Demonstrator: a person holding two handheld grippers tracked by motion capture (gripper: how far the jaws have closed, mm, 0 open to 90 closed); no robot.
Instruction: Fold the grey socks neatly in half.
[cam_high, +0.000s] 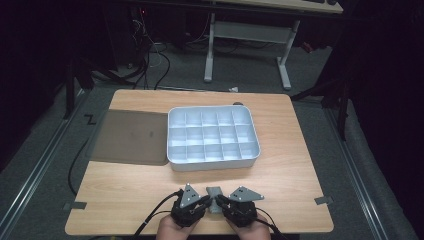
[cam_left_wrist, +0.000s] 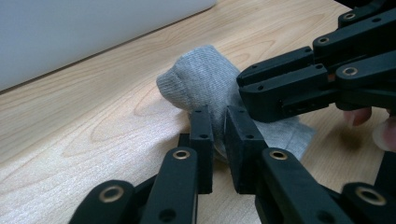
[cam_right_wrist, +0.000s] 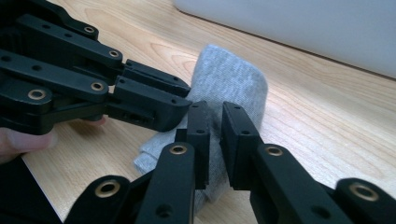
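A small grey folded sock (cam_high: 214, 192) lies on the wooden table (cam_high: 120, 192) near its front edge, between my two grippers. In the left gripper view the sock (cam_left_wrist: 201, 79) bulges up beyond the jaws, and my left gripper (cam_left_wrist: 218, 119) is shut on its near edge. My right gripper (cam_right_wrist: 214, 114) pinches the sock (cam_right_wrist: 231, 79) from the opposite side, its jaws nearly closed on the fabric. From above, the left gripper (cam_high: 205, 201) and right gripper (cam_high: 219, 202) almost touch tip to tip at the sock.
A white tray (cam_high: 215, 165) with several empty compartments sits mid-table beyond the sock. A flat grey-brown sheet (cam_high: 130, 137) lies to its left. Cables trail off the front edge. A desk frame and wires stand on the floor behind.
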